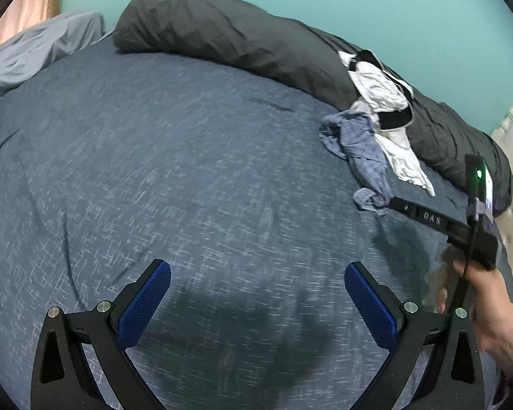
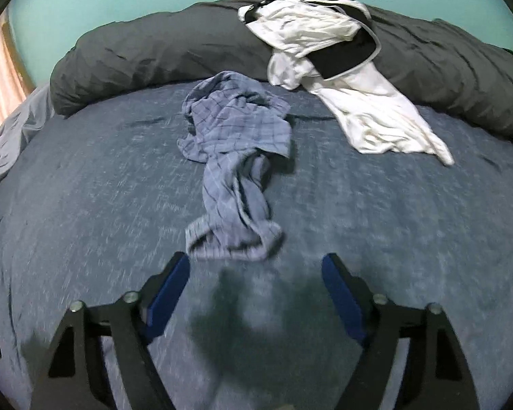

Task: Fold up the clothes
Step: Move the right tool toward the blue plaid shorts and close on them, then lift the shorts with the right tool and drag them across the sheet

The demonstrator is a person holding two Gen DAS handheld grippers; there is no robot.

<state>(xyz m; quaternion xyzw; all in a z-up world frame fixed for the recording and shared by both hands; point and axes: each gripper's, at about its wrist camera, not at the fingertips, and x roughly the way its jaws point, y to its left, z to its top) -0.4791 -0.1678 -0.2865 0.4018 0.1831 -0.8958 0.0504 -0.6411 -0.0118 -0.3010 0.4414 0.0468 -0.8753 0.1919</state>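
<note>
Left wrist view: our left gripper [image 1: 257, 285] hangs over the blue bedspread [image 1: 154, 171] with its jaws spread wide and nothing between them. To the right, a hand [image 1: 475, 294] holds our right gripper [image 1: 388, 203], whose tip lies at the near end of the crumpled blue checked garment [image 1: 355, 147]; its jaws cannot be made out from here. A white and black garment [image 1: 383, 102] lies just beyond, draped against the rolled dark grey duvet [image 1: 222, 37].

Right wrist view: our right gripper [image 2: 255, 271] stands spread, empty, just short of the blue checked garment [image 2: 236, 157]. The white and black garment [image 2: 325, 44] lies partly on the dark grey duvet [image 2: 136, 54], partly on the blue bedspread [image 2: 85, 205].
</note>
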